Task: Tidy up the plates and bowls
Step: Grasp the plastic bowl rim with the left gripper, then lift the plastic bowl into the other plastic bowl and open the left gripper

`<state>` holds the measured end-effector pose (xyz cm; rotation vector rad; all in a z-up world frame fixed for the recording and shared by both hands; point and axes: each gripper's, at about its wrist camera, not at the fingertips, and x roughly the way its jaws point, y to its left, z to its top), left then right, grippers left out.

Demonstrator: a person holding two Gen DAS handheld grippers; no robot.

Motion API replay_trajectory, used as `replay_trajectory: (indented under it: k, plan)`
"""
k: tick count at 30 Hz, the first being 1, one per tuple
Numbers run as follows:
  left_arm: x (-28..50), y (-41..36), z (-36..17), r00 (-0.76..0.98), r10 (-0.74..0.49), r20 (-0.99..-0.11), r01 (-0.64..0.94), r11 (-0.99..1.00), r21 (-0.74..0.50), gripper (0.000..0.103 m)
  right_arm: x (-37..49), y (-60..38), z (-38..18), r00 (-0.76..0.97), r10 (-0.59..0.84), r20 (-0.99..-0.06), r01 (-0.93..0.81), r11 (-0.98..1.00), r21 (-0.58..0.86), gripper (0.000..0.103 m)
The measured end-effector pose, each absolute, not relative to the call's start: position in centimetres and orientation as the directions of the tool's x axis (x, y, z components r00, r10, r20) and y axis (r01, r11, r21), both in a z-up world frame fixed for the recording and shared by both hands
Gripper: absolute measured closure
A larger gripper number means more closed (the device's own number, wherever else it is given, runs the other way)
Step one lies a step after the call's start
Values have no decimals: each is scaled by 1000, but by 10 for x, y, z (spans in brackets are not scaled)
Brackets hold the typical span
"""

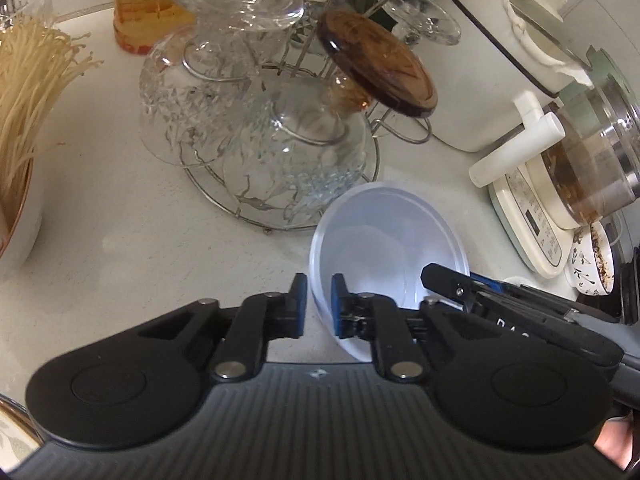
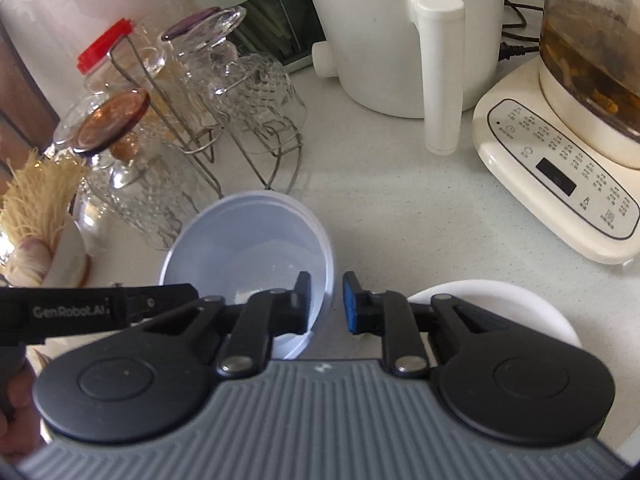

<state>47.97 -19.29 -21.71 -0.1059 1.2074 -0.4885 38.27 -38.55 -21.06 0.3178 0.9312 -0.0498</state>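
Observation:
A translucent bluish plastic bowl (image 1: 384,240) is held between both grippers above the white counter. My left gripper (image 1: 319,304) is shut on the bowl's left rim, one finger inside and one outside. My right gripper (image 2: 326,300) straddles the bowl's (image 2: 248,240) right rim with a small gap still showing between its pads. The right gripper's finger (image 1: 452,284) shows at the bowl's far side in the left wrist view. A white plate (image 2: 500,308) lies under the right gripper's right finger.
A wire rack (image 1: 280,168) with upturned glass cups stands just beyond the bowl. A bowl of enoki mushrooms (image 1: 20,120) is at the left. A white cooker (image 2: 400,32) and a glass kettle on its base (image 2: 560,152) stand at the right.

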Motion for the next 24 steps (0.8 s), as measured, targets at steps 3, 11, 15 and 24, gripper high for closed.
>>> replay_trajectory:
  k: [3, 11, 15, 24]
  plan:
    - [479, -192, -214, 276, -415, -867, 312, 892, -328, 91, 382, -386, -208, 609, 98, -787, 171, 953, 251, 90]
    - [463, -189, -190, 316, -427, -848, 311, 890, -332, 91, 370, -388, -186, 650, 129, -749, 147, 946, 290, 91]
    - [451, -185, -173, 346, -438, -829, 317, 887, -336, 91, 359, -389, -171, 672, 131, -729, 138, 945, 297, 91]
    - [421, -173, -129, 385, -498, -777, 379, 853, -359, 91, 318, -382, -134, 729, 93, -678, 160, 940, 301, 91]
